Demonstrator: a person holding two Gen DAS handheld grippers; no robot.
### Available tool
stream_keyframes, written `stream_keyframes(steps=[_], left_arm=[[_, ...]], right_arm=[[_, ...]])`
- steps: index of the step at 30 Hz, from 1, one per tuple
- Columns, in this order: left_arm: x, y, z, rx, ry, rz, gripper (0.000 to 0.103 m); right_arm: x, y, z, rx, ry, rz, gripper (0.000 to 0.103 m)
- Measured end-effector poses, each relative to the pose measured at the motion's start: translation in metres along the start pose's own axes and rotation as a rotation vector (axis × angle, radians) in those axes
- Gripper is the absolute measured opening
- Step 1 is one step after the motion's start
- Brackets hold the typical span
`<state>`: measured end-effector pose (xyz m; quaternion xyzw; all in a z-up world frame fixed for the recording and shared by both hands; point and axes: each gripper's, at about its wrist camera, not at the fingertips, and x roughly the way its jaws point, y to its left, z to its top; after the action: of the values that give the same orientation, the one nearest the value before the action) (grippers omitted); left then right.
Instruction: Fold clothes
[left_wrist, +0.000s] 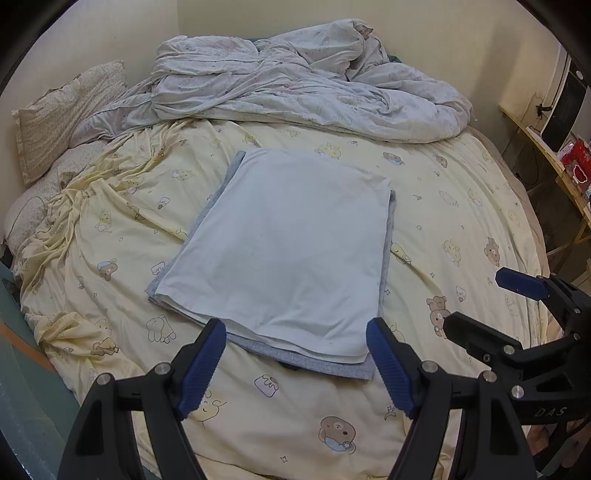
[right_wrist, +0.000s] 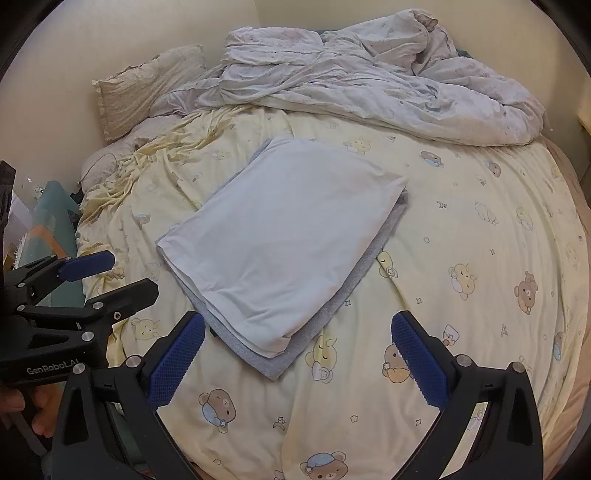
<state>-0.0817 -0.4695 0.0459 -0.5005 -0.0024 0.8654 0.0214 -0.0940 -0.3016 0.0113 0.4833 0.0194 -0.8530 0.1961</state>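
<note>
Two folded garments, a white one (left_wrist: 288, 240) stacked on a grey one (left_wrist: 314, 363), lie mid-frame, long axis running toward the upper right; the left hand-held gripper (left_wrist: 295, 365) is nearer, the right hand-held gripper (right_wrist: 299, 358) beside it, both open and empty.

Bed (left_wrist: 461, 229) with pale yellow bear-print sheet (left_wrist: 436, 258), wrinkled toward its left side. Folded grey garment (left_wrist: 332, 363) lies flat on sheet, just ahead of the claw, folded white garment (left_wrist: 295, 240) stacked on top. Crumpled duvet (left_wrist: 295, 88) heaped far beyond. Pillows (left_wrist: 66, 110) far left, by wall.
</note>
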Motion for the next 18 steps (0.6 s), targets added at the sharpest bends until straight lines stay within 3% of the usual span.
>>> stream_keyframes(steps=[18], left_arm=[[0.0009,0.0028,0.0001,-0.004,0.0,-0.002,0.079]], right_arm=[[-0.0016,0.0002,-0.0023,0.005,0.001,0.011,0.102]])
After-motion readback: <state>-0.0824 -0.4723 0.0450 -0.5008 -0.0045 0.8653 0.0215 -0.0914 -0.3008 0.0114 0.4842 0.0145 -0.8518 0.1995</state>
